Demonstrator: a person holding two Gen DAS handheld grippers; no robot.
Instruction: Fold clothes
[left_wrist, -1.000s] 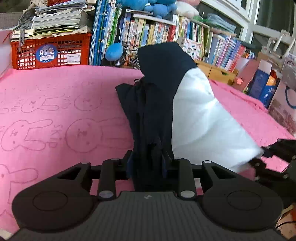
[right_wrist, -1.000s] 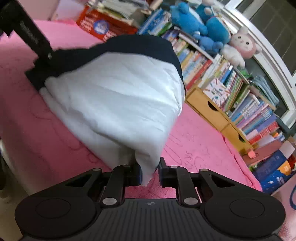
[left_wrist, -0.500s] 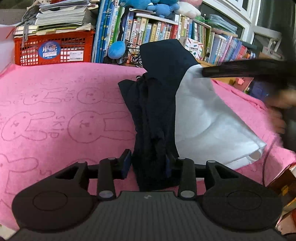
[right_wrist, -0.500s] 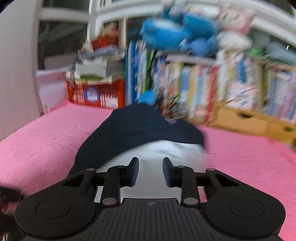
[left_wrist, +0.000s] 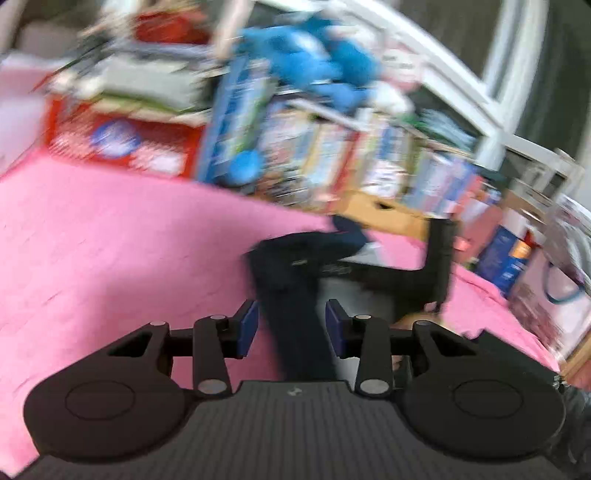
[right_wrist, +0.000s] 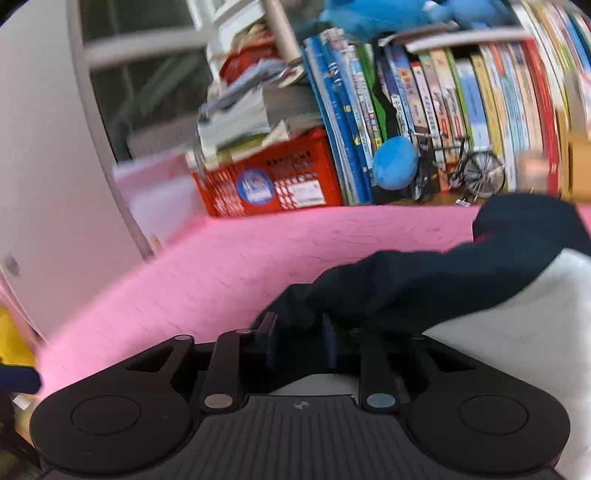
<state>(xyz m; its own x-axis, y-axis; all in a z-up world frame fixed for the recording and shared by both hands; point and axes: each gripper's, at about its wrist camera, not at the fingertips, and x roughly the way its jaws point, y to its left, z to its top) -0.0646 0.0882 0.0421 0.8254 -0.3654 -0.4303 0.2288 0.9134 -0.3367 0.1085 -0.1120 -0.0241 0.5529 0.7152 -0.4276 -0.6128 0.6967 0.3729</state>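
On the pink blanket (left_wrist: 110, 240) lies the navy-and-white garment (right_wrist: 461, 280), its dark fold running between the parted fingers of the left tool (left_wrist: 291, 326) and the right tool (right_wrist: 300, 332), both just opening, neither gripping.

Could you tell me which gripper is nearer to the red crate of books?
Right. The right gripper sits at the garment's dark edge, facing the red crate. The left gripper sees it smaller and farther off.
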